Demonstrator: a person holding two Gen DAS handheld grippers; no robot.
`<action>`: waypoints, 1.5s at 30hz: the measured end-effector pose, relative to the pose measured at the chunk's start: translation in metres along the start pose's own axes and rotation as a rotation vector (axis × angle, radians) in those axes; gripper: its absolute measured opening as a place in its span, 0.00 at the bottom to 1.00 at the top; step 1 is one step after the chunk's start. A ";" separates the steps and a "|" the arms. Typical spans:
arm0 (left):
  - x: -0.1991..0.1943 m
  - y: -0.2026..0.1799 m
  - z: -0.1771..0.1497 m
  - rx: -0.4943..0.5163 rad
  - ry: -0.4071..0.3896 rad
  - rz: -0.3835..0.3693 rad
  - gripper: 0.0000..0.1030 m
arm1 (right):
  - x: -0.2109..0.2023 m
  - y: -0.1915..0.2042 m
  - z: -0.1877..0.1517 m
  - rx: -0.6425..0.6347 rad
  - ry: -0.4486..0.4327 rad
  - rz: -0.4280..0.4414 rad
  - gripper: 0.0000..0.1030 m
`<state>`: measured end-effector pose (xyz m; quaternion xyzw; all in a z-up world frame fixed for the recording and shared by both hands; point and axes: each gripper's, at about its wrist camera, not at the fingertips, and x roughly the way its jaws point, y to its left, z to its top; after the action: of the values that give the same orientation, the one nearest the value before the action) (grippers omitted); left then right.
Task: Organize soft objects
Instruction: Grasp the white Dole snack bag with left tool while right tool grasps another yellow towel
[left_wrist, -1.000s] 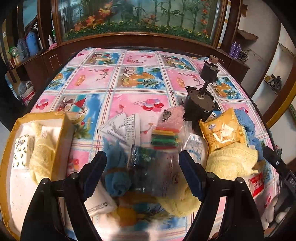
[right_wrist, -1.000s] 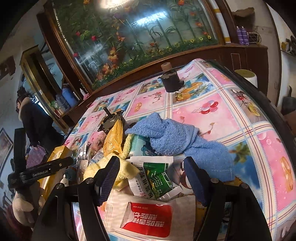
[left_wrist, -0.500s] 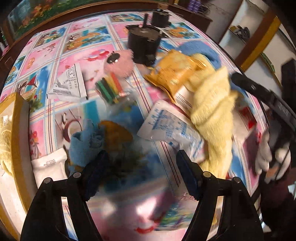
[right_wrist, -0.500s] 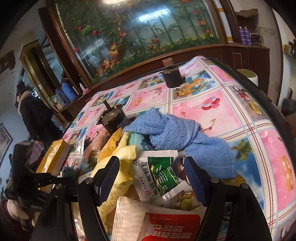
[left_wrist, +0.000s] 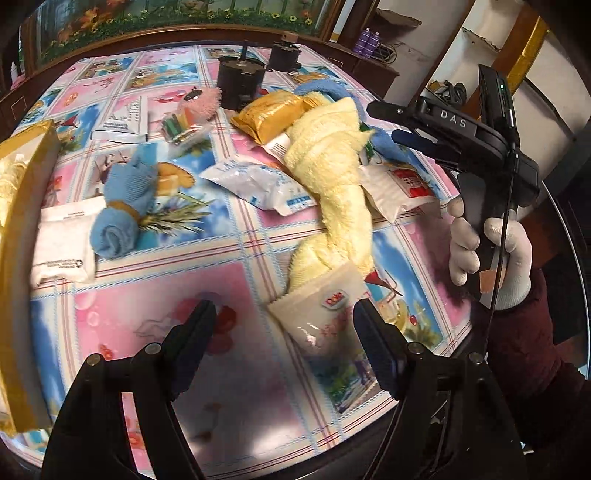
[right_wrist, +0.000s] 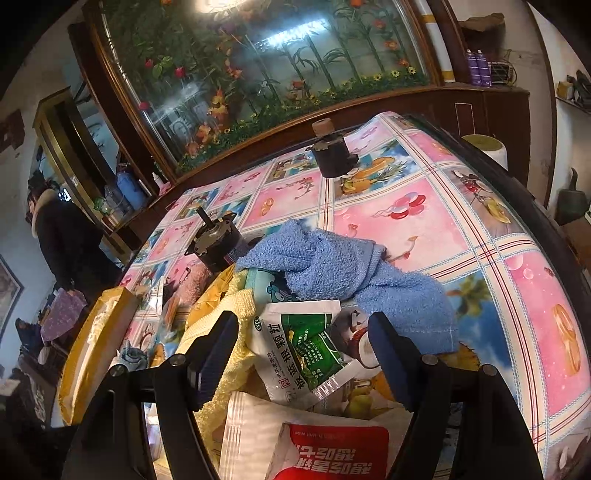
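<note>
My left gripper (left_wrist: 284, 321) hangs open over the near part of the table, and a translucent white pouch (left_wrist: 325, 310) lies just inside its right finger. Beyond it stretches a long yellow towel (left_wrist: 332, 173). A rolled blue cloth (left_wrist: 122, 210) lies to the left, and a pink fluffy item (left_wrist: 199, 99) sits further back. My right gripper (right_wrist: 303, 332) is open above a green and white sachet (right_wrist: 299, 347), with a blue towel (right_wrist: 332, 262) just behind it and the yellow towel (right_wrist: 221, 332) at its left finger. A gloved hand (left_wrist: 491, 254) holds the right gripper (left_wrist: 384, 123).
A yellow box (left_wrist: 22, 221) stands at the table's left edge with a white packet (left_wrist: 62, 240) beside it. Two dark motors (right_wrist: 218, 243) (right_wrist: 332, 155) stand further back. A red and white bag (right_wrist: 325, 443), an orange snack bag (left_wrist: 273, 114) and a blue-printed pouch (left_wrist: 258, 184) lie in the pile. A person (right_wrist: 55, 240) stands far left.
My left gripper has swung right and toward the near table edge, so the white pouch now lies by its right finger. The right gripper has barely moved. Both stay open.
</note>
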<state>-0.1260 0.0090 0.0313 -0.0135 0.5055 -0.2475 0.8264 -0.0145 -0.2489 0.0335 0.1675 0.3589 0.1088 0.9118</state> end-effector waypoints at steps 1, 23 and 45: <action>0.004 -0.005 0.001 -0.001 0.005 -0.007 0.74 | -0.004 -0.002 -0.001 0.009 0.003 0.012 0.73; -0.005 -0.006 -0.008 0.002 -0.076 0.070 0.26 | 0.002 0.073 -0.025 -0.117 0.190 0.108 0.73; 0.038 -0.089 -0.025 0.306 -0.056 0.135 0.96 | -0.030 0.077 -0.016 -0.113 0.130 0.146 0.43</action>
<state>-0.1689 -0.0797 0.0119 0.1398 0.4385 -0.2651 0.8473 -0.0535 -0.1843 0.0701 0.1341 0.3975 0.2057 0.8842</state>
